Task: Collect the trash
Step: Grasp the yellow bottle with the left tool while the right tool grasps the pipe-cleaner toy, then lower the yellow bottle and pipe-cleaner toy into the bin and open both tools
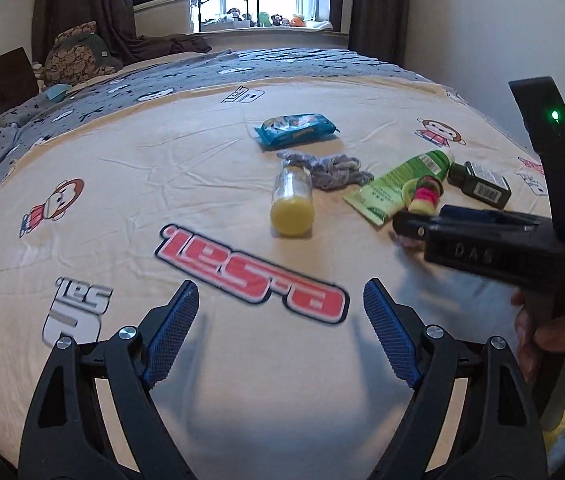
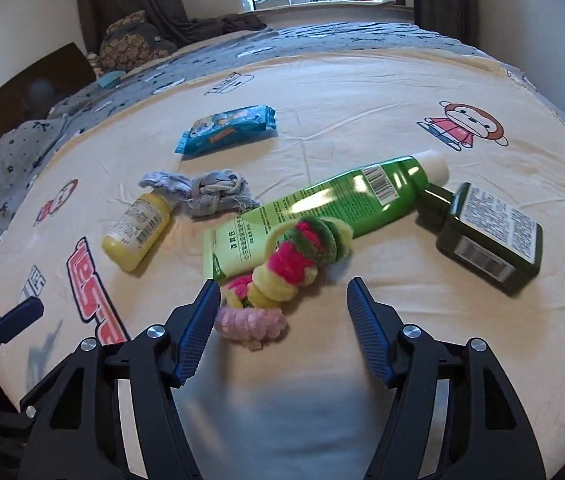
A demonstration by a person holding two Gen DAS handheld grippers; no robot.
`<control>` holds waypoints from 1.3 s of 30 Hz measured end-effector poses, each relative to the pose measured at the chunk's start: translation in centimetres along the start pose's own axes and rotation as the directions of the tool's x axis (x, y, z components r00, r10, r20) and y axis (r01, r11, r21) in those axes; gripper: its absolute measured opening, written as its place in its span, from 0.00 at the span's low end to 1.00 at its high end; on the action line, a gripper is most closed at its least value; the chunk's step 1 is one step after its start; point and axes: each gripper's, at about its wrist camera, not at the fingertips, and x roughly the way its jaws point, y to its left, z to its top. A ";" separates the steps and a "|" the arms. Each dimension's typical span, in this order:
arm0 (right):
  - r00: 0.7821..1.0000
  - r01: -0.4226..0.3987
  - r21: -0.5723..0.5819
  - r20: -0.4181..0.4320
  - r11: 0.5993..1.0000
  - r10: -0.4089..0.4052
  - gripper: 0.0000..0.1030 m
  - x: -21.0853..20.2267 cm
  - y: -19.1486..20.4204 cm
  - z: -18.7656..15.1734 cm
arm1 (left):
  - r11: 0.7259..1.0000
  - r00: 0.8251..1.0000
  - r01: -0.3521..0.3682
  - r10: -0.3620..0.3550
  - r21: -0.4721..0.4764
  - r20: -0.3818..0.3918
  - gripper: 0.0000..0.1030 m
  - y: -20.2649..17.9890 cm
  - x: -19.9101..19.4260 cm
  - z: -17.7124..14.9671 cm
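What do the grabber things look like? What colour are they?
Both are black plastic claws with silver bolts. Each finger ends in a blue bumpy pad. The right gripper, seen from the side, has a boxy black body with raised letters and a small green light.

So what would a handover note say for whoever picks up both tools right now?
Left tool: open, empty, over bare sheet.
Right tool: open, empty, pointed at the fuzzy hair ties, not gripping.
On the bed sheet: blue snack packet, yellow bottle, grey cloth, green tube, dark green bottle.
Done: nothing visibly collected.
Left: pick up everything; no bin in view.
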 end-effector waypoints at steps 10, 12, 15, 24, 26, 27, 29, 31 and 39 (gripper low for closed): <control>0.998 -0.064 -0.057 -0.016 0.996 0.063 0.28 -0.9 -0.2 -0.4 | 0.998 0.998 -0.057 0.056 -0.024 -0.025 0.77 0.6 4.5 4.8; 0.998 -0.064 -0.068 -0.006 0.996 0.064 0.27 -1.7 -0.6 -0.8 | 0.998 0.998 -0.053 0.052 -0.020 -0.042 0.73 0.4 5.5 5.3; 0.997 -0.073 -0.074 -0.001 0.995 0.073 0.26 -2.5 -0.9 -1.2 | 0.999 0.996 -0.043 0.042 -0.010 -0.074 0.67 0.0 7.1 5.7; 0.997 -0.070 -0.102 0.022 0.992 0.073 0.26 -4.9 -1.0 -2.8 | 1.000 0.994 -0.001 -0.002 -0.031 -0.110 0.28 -0.2 6.6 5.0; 0.997 -0.072 -0.110 0.031 0.991 0.076 0.26 -5.8 -1.0 -3.3 | 1.000 0.995 0.006 -0.009 -0.030 -0.103 0.28 -0.2 5.2 4.3; 0.996 -0.073 -0.114 0.036 0.991 0.077 0.26 -6.3 -0.9 -3.6 | 0.999 0.995 0.008 -0.011 -0.031 -0.100 0.28 -0.3 4.5 3.9; 0.995 -0.077 -0.124 0.050 0.989 0.084 0.26 -7.3 -0.8 -4.1 | 0.999 0.996 0.023 -0.026 -0.039 -0.084 0.28 -0.3 2.8 3.1; 0.994 -0.084 -0.138 0.061 0.987 0.093 0.26 -8.4 -0.7 -4.8 | 0.999 0.997 0.032 -0.035 -0.042 -0.067 0.28 -0.4 0.9 2.1; 0.988 -0.107 -0.184 0.088 0.977 0.125 0.26 -12.4 -0.1 -8.1 | 0.996 0.996 0.085 -0.085 -0.021 0.014 0.28 -2.3 -6.8 -4.0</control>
